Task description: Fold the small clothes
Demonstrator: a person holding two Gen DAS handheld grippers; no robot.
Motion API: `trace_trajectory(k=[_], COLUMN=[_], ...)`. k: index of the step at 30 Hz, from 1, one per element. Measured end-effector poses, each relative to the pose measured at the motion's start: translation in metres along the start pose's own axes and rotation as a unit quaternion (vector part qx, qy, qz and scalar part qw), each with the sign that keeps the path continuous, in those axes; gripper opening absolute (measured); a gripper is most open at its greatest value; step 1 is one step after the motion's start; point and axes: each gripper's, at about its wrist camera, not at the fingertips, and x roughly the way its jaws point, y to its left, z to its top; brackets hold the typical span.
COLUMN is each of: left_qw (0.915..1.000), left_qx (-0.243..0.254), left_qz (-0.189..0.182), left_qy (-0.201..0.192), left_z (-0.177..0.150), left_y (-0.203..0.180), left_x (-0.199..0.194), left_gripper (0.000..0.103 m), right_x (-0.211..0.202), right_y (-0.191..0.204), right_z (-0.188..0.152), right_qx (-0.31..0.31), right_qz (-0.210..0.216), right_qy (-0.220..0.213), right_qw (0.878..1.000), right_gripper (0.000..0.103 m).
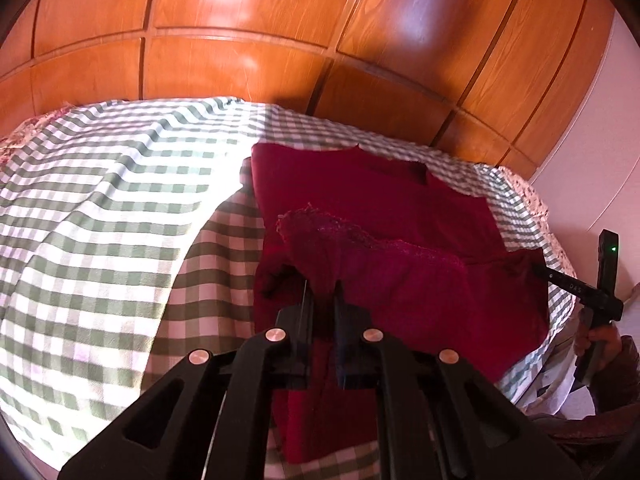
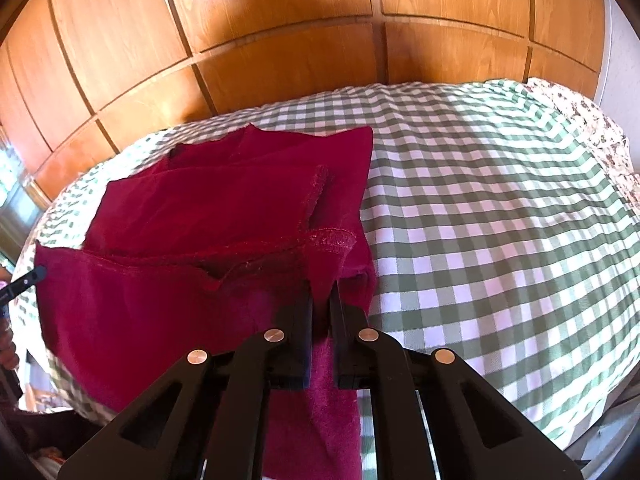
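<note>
Black and angular, my left gripper (image 1: pixel 320 292) is clamped on the near left corner of the red garment (image 1: pixel 380 208), a soft knit with a rough stitched hem. My right gripper (image 2: pixel 321 300) pinches the near right corner likewise, lifting that edge. Beneath, the garment lies on a green-and-white checked cloth (image 2: pixel 500 220), creased and sunlit. Glossy wooden panels (image 1: pixel 240 52) rise behind.

Both wrist views look steeply down, close, sharing the red garment (image 1: pixel 400 208).
</note>
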Motion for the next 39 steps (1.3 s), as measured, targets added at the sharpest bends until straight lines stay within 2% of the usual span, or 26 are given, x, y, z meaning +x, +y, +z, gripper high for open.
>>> trace_trajectory(k=[5, 9, 13, 19, 25, 29, 33, 35, 37, 39], left_qw=[0.9990, 0.9979, 0.9973, 0.9965, 0.9955, 0.9930, 0.9880, 0.9864, 0.9857, 0.9875], left_qx=[-0.015, -0.007, -0.001, -0.019, -0.039, -0.042, -0.038, -0.026, -0.021, -0.034], left_qz=[-0.018, -0.014, 0.009, 0.043, 0.078, 0.109, 0.146, 0.156, 0.163, 0.151], left_qy=[-0.037, -0.062, -0.073, -0.069, -0.038, -0.015, 0.034, 0.046, 0.040, 0.029], left_z=[0.016, 0.043, 0.073, 0.117, 0.142, 0.150, 0.147, 0.144, 0.144, 0.142], left_y=[0.000, 0.000, 0.003, 0.015, 0.028, 0.034, 0.041, 0.038, 0.033, 0.034], left_x=[-0.025, -0.028, -0.010, 0.033, 0.091, 0.127, 0.171, 0.181, 0.175, 0.160], left_gripper=[0.006, 0.006, 0.006, 0.006, 0.006, 0.006, 0.007, 0.007, 0.015, 0.028], right_x=[-0.022, -0.034, -0.028, 0.010, 0.061, 0.103, 0.145, 0.163, 0.171, 0.164], right_y=[0.011, 0.017, 0.018, 0.014, 0.009, 0.009, 0.002, -0.003, -0.006, -0.010], right_z=[0.011, 0.037, 0.070, 0.121, 0.159, 0.170, 0.168, 0.163, 0.159, 0.159], right_qx=[-0.004, -0.011, -0.006, -0.001, 0.019, 0.018, 0.025, 0.028, 0.037, 0.050], right_qz=[0.015, 0.022, 0.024, 0.001, -0.016, -0.036, -0.058, -0.066, -0.055, -0.034], right_qy=[-0.029, -0.060, -0.081, -0.088, -0.071, -0.048, -0.009, 0.014, 0.026, 0.019], right_qw=[0.999, 0.998, 0.996, 0.996, 0.997, 0.998, 0.998, 0.997, 0.997, 0.998], right_gripper=[0.006, 0.006, 0.006, 0.006, 0.005, 0.005, 0.005, 0.005, 0.005, 0.006])
